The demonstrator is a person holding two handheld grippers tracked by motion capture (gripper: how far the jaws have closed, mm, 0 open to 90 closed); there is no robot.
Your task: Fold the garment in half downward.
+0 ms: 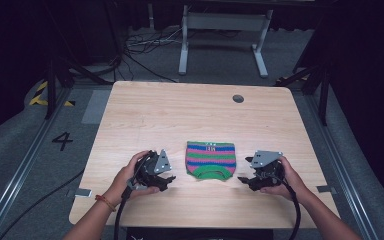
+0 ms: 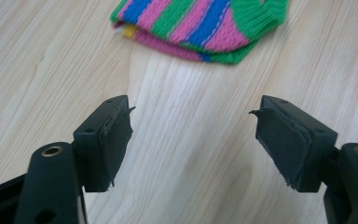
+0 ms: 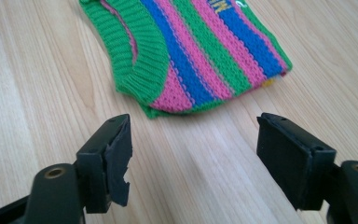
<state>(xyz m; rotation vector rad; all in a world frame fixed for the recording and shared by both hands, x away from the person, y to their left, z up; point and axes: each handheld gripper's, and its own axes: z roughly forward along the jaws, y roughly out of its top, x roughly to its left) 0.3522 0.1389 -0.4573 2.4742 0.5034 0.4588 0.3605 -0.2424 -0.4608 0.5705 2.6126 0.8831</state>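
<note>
A small folded knitted garment with green, pink and blue stripes lies flat on the wooden table, its green ribbed edge toward the person. My left gripper rests just left of it, jaws open and empty, held by the left hand. In the left gripper view the garment lies beyond the open gripper. My right gripper sits just right of the garment, open and empty too. The right gripper view shows the garment a short way ahead of the open gripper.
A round grommet hole sits near the table's far edge. Beyond the table stand a white desk frame and floor cables. A black cable trails from the right gripper over the near edge.
</note>
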